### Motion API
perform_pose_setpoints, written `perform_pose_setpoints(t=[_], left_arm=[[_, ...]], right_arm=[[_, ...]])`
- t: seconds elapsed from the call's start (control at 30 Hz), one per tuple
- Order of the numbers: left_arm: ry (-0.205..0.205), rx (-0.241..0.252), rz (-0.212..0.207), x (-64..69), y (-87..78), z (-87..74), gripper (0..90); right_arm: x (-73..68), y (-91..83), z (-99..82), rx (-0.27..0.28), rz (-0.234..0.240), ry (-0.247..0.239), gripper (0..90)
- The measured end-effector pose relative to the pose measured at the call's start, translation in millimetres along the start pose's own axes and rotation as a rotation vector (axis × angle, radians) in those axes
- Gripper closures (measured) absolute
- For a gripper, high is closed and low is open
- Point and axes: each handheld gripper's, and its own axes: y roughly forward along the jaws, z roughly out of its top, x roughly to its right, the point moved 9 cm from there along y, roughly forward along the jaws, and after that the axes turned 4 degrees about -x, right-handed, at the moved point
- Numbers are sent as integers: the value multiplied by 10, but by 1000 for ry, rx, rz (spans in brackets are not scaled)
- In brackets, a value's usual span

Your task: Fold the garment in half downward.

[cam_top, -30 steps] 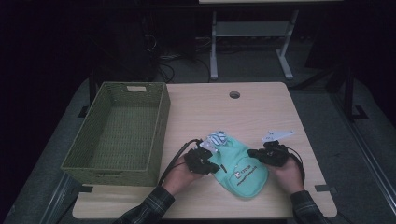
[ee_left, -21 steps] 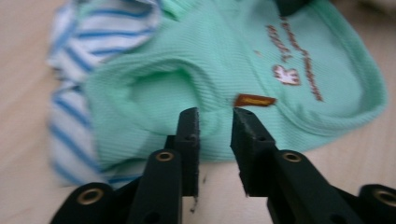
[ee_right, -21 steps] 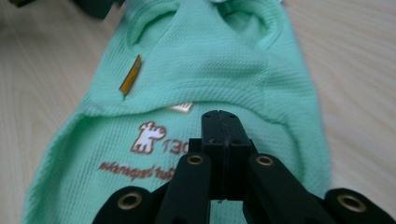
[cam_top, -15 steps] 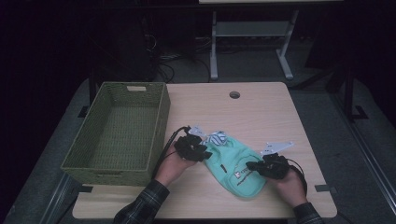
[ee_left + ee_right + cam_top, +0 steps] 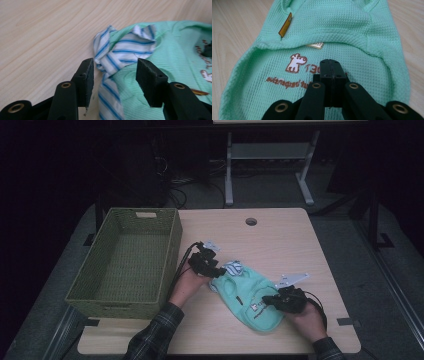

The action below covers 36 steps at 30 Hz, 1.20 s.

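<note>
We are seeing the basket (image 5: pixel 125 262) sitting empty at left of the high view, the green shirt (image 5: pixel 247 295) lying lower centre on the table (image 5: pixel 280 235). Right gripper (image 5: pixel 331 72) is pressing closed jaws onto the cloth, possibly pinching nothing. Left gripper (image 5: pixel 113 75) is gaping wide around the striped collar (image 5: pixel 117 53); closing now risks catching one loose layer.

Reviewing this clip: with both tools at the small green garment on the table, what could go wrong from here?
The left tool is open around the striped collar; closing there may catch only that trim, so the green garment could slip free. The right tool looks shut over the printed front, possibly pinching one layer, so a lift might unfold it.
</note>
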Motion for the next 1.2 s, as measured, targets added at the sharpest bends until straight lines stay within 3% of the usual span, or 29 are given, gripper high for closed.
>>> perform_pose_setpoints(t=[0.17,0.33,0.47,0.67,0.87,1.13,1.2], left_arm=[[-20,-29,-5,-65,104,-75,480],[-8,-68,-11,-71,195,-153,480],[40,-103,15,-18,264,-197,485],[69,-122,21,16,252,-206,634],[52,-122,-13,29,248,-214,799],[40,-111,-25,23,222,-200,841],[31,-84,-33,15,172,-166,843]], right_arm=[[0,1,0,1,0,1,897],[0,4,1,5,-1,1,897],[0,8,4,10,1,1,897],[0,6,3,4,-6,-1,897],[-2,6,4,3,-10,-2,897],[-10,4,5,-8,-17,-3,897],[-9,4,5,-11,-17,-6,897]])
